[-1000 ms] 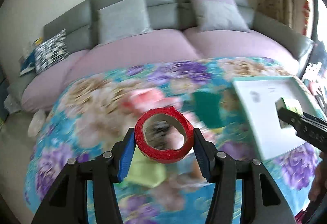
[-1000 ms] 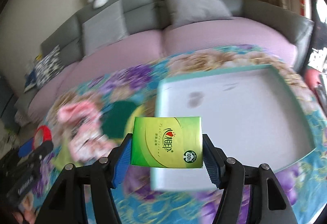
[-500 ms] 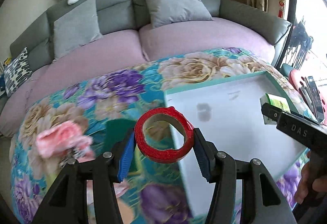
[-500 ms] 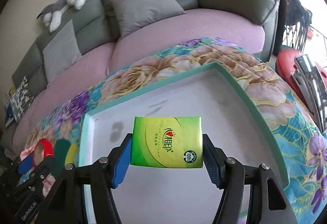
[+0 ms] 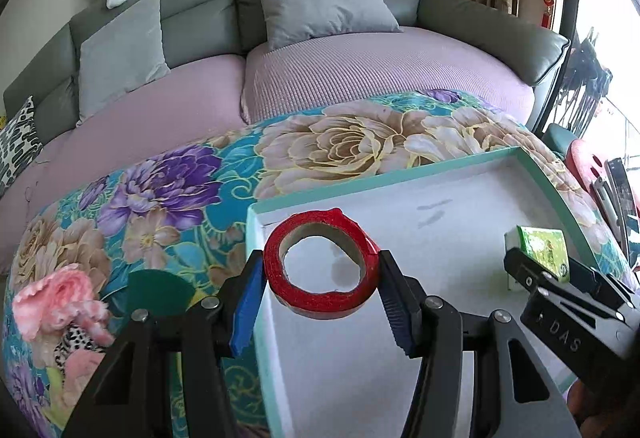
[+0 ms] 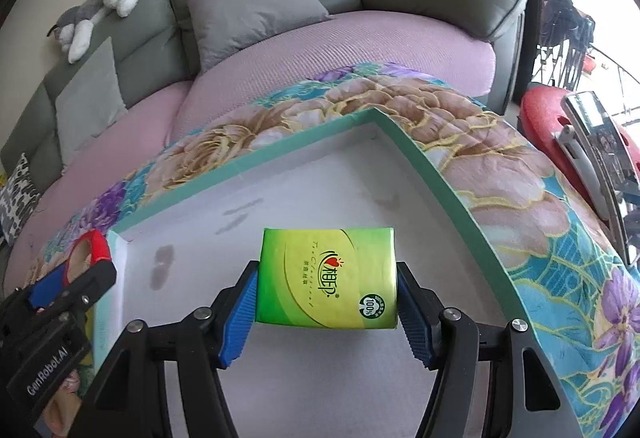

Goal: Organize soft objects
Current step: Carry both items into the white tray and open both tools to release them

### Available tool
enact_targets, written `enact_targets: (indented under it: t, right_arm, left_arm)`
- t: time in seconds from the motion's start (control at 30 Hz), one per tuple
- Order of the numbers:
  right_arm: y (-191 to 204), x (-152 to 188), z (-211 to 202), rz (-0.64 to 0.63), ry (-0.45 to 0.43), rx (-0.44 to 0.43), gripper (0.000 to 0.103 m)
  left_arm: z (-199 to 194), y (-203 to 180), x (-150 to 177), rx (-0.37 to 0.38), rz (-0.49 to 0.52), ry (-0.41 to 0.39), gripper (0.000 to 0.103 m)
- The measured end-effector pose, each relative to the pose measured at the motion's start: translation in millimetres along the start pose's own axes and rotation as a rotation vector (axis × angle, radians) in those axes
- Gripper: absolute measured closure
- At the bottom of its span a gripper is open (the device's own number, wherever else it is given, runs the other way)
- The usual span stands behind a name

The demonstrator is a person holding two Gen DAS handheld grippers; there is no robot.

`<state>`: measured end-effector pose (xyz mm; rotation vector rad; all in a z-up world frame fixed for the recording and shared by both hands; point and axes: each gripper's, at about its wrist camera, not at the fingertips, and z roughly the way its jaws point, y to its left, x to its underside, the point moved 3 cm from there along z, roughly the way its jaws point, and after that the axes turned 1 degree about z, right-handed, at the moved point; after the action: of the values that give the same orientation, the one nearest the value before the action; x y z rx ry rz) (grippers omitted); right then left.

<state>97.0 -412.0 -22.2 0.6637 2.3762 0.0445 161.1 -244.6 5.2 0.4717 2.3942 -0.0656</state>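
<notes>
A red tape roll (image 5: 322,264), a green tissue pack (image 6: 327,278), a teal-rimmed white tray (image 6: 420,154), and a floral blanket (image 5: 168,198).

Tape roll (image 5: 322,274) (tissue pack (image 6: 327,278) too) newly over tray (image 5: 460,318)

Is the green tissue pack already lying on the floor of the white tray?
No, the green tissue pack is clamped in the right gripper above the white tray.

Black claw (image 5: 320,298) frames, blue ribbed pads (image 6: 240,314), silver screws.
</notes>
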Motion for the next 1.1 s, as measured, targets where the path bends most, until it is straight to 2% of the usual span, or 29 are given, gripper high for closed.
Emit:
enact_targets:
  t: [0.3,0.73,0.83,0.93,1.03,1.1]
  right_arm:
    - [-8,-1,-1,0.004,0.0,0.035,0.036]
    - [1,1,2,-0.029,0.032,0.027,0.035]
    - [3,1,0,-0.044,0.033,0.03,0.034]
    - [3,1,0,-0.053,0.033,0.036,0.03]
    - [3,1,0,-0.058,0.03,0.047,0.025]
    - [2,1,0,-0.06,0.03,0.049,0.019]
  left_arm:
    - [21,-7,1,0.013,-0.015,0.032,0.045]
    - [21,3,1,0.011,-0.062,0.039,0.044]
    - [18,6,0,0.011,-0.07,0.027,0.032]
    - [15,8,-1,0.012,-0.08,0.02,0.03]
    - [13,14,-1,0.004,-0.102,0.016,0.021]
    - [12,19,-1,0.001,-0.12,0.014,0.02]
